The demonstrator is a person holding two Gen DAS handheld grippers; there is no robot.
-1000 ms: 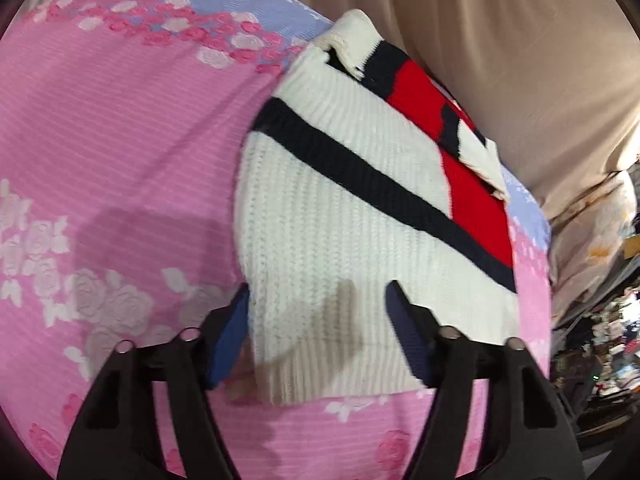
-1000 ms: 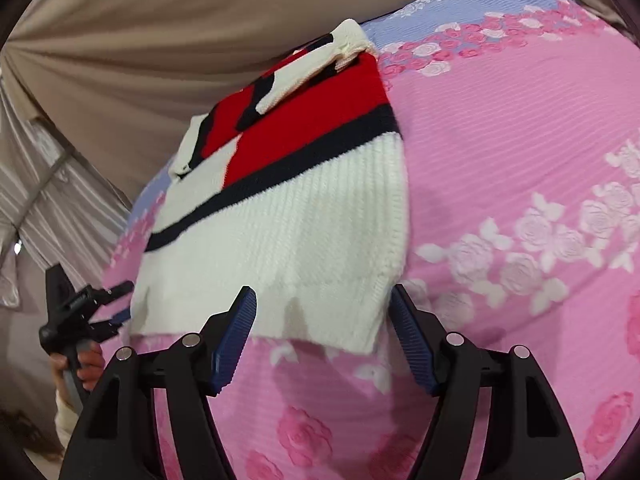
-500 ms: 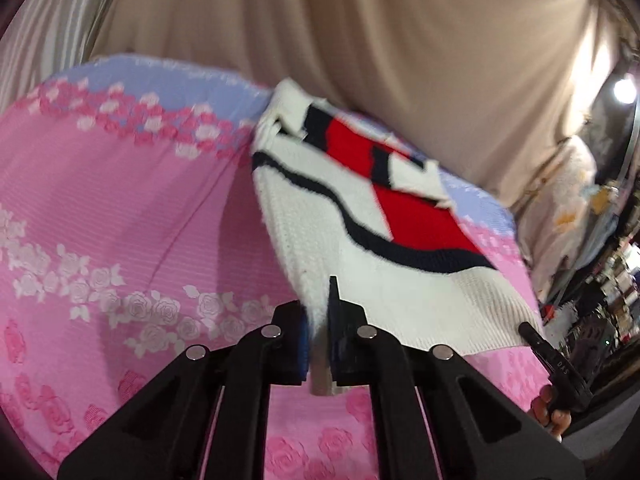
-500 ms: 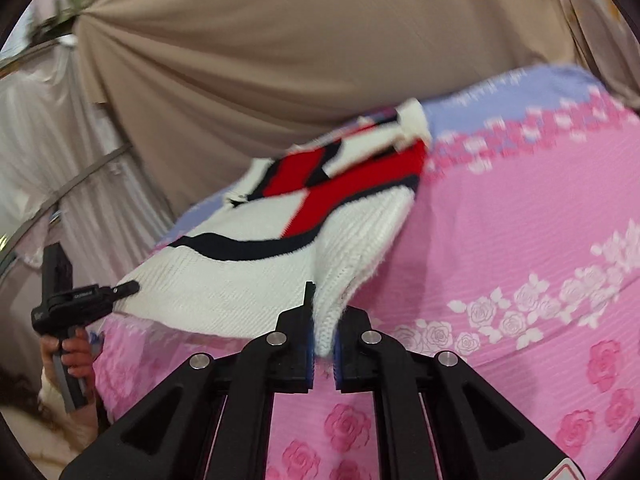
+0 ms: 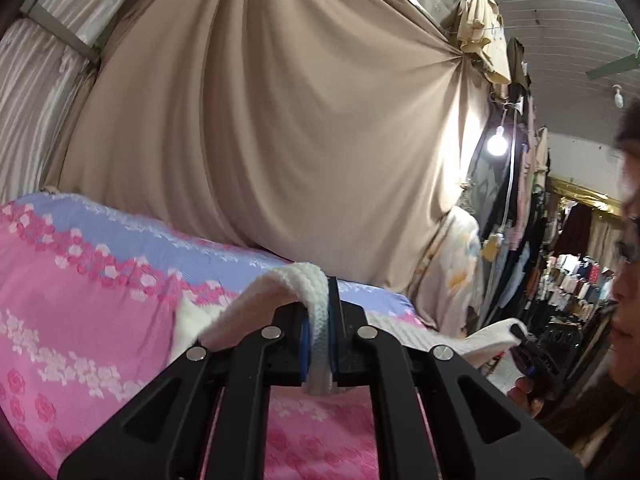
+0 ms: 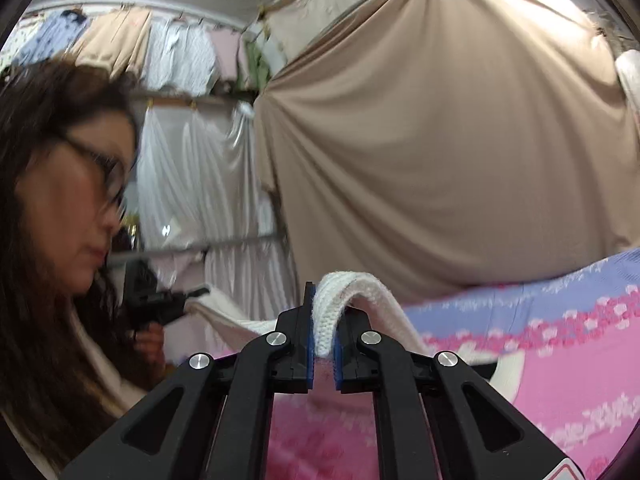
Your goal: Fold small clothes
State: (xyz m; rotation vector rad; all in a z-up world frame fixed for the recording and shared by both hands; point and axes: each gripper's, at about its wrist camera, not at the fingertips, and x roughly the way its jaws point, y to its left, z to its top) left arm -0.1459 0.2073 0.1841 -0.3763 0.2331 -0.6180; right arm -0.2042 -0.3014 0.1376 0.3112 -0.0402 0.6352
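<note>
- White ribbed knit of the sweater (image 5: pixel 316 312) is pinched between the blue pads (image 5: pixel 305 344) of the left claw (image 5: pixel 319 344), at lower centre of the left wrist frame.
- Right claw (image 6: pixel 323 344) is likewise pressed together on a fold of the same sweater (image 6: pixel 340 300), lower centre of the right wrist frame.
- Sweater hem spans between both claws, raised above the bed; the remaining knit trails down onto the pink floral bedspread (image 5: pixel 80 312).
- Right claw (image 5: pixel 532 356) appears at right of the left wrist frame, gripping the far corner.
- Beige draped cloth (image 5: pixel 280 128) fills the upper frame.
- Lit bulb (image 5: pixel 496 145) sits at right.
</note>
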